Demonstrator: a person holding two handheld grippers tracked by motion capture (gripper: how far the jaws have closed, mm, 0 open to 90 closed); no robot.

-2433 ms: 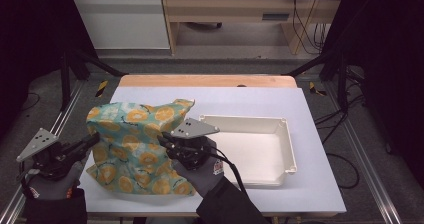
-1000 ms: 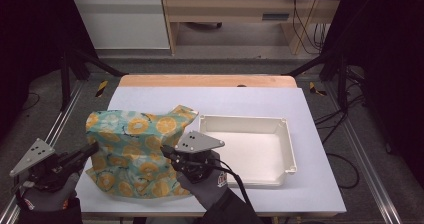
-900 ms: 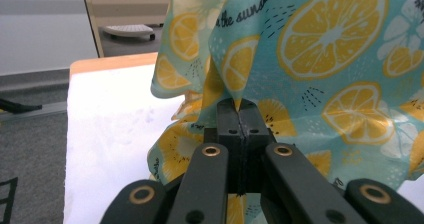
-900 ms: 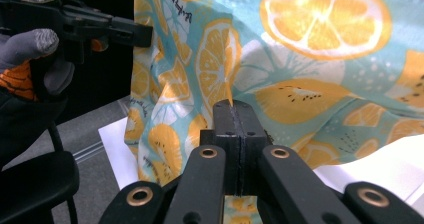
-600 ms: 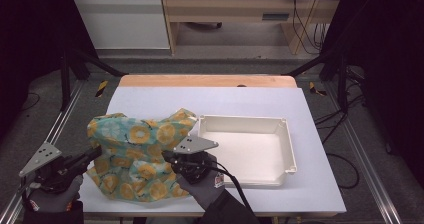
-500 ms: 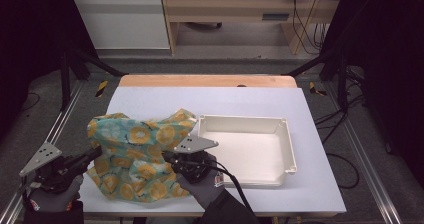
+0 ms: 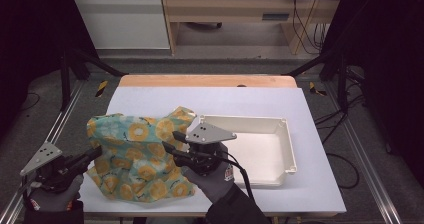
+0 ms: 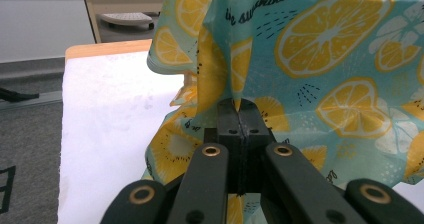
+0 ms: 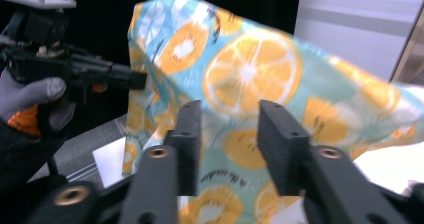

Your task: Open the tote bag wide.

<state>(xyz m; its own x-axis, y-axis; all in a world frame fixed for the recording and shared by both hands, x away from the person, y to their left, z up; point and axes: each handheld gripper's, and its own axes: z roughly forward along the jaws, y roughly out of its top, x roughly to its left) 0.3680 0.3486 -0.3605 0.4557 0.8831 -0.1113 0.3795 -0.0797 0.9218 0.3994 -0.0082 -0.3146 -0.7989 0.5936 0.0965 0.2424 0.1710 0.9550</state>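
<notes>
One white tray sits empty; left claw clamps cloth, right claw just parted.

We see the high view evenly lit from above: the white surface is bright, while the room at both sides falls into near black. The tray casts only a faint, soft shadow, and the cloth darkens the surface under its near edge. No hard glare shows there, though the picture is a little soft and grainy.

In the left gripper view the cloth's print is sharp; the surface looks washed out, nearly overexposed.

The right gripper view is blurred by motion, the cloth smeared toward the right edge, with a dark background behind.
</notes>
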